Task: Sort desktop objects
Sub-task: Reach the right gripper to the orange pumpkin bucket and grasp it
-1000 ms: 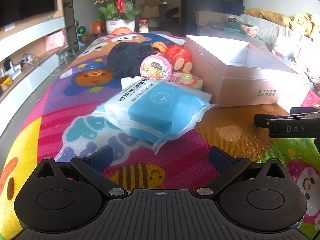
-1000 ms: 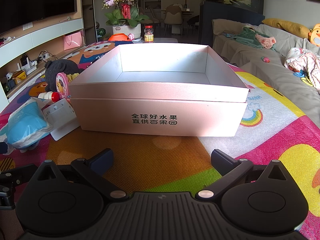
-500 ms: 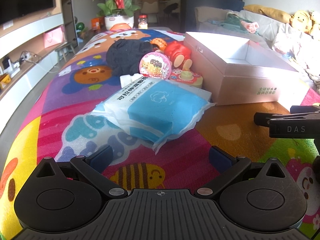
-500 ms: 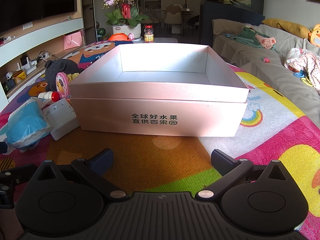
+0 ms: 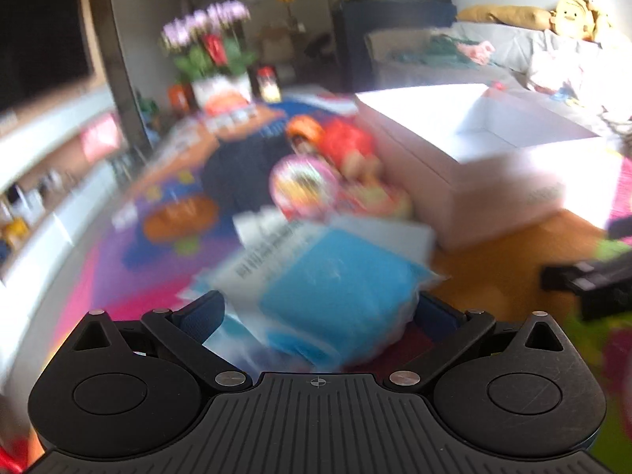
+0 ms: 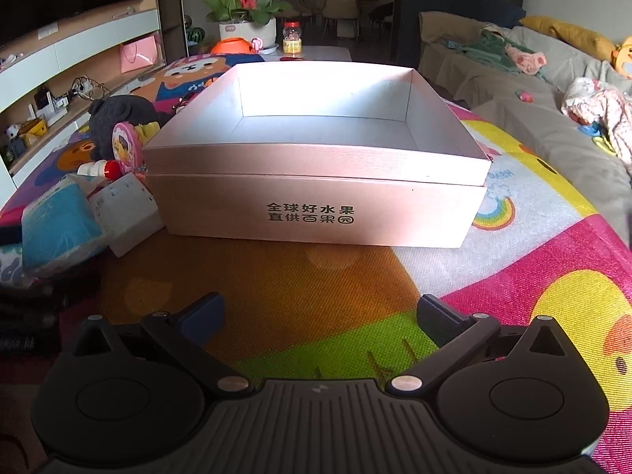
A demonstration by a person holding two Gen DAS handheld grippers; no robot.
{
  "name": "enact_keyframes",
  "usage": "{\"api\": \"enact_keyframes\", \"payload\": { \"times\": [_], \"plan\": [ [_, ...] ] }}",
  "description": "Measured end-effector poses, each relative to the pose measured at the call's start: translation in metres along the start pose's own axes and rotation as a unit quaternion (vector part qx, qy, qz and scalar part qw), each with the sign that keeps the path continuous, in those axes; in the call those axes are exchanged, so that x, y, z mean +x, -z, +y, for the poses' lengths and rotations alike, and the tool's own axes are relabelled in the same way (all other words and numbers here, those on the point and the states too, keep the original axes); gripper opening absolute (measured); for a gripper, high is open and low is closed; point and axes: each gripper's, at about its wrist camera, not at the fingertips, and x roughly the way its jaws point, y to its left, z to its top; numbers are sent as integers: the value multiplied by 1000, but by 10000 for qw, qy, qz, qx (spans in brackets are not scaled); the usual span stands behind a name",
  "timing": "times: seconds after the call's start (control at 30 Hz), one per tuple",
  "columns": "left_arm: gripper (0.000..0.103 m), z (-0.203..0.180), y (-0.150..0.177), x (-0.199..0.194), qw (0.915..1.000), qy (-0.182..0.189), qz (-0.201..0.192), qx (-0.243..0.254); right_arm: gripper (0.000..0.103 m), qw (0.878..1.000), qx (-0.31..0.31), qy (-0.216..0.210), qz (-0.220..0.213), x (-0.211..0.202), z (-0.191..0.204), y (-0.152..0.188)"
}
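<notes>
The left wrist view is motion-blurred. My left gripper (image 5: 318,312) is open, and the near end of a blue-and-white tissue pack (image 5: 335,288) lies between its fingers. Behind the pack are a round pink toy (image 5: 302,183), a red toy (image 5: 347,142) and a dark cloth (image 5: 241,173). The open pink box (image 5: 466,138) stands to the right. My right gripper (image 6: 318,316) is open and empty above the mat, facing the box (image 6: 316,205). The tissue pack (image 6: 59,229) shows at the left of the right wrist view.
A small white box (image 6: 126,213) lies beside the pack. A colourful cartoon mat (image 6: 553,276) covers the table. A flower pot (image 6: 247,27) and a jar (image 6: 292,37) stand at the far end. A sofa with clothes (image 6: 533,79) lies to the right.
My left gripper has moved quickly forward, so the tissue pack now sits between its open fingers. The right gripper has stayed still.
</notes>
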Motion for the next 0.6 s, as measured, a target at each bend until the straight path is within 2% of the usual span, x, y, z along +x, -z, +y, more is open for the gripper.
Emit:
{"api": "enact_keyframes", "payload": {
  "times": [0.13,0.23,0.27,0.37,0.43,0.5,0.53,0.6],
  "plan": [
    [103,17,-8,9,9973,-623,-390,9,103,9999,-114,-82,63,1,-2,-3],
    [103,40,-11,11,9959,-735,-448,-289,103,9977,-382,-478,290,-3,0,-17],
    [103,45,-12,11,9955,-747,-466,-349,103,9968,-492,-627,88,-12,4,-23],
    [103,64,-7,7,9948,-603,-519,-642,103,9864,-1195,-809,-789,-51,30,-55],
    [103,75,-2,4,9939,-220,-475,-968,103,9804,-1345,-904,-1124,-65,46,-89],
    [103,83,2,2,9915,69,-489,-1204,103,9820,-1098,-1158,-1005,-58,60,-135],
    [103,86,4,1,9900,96,-530,-1306,103,9836,-934,-1286,-855,-48,67,-158],
    [103,100,6,-3,9830,10,-661,-1715,93,9872,-727,-1310,-544,-17,84,-198]
  ]
}}
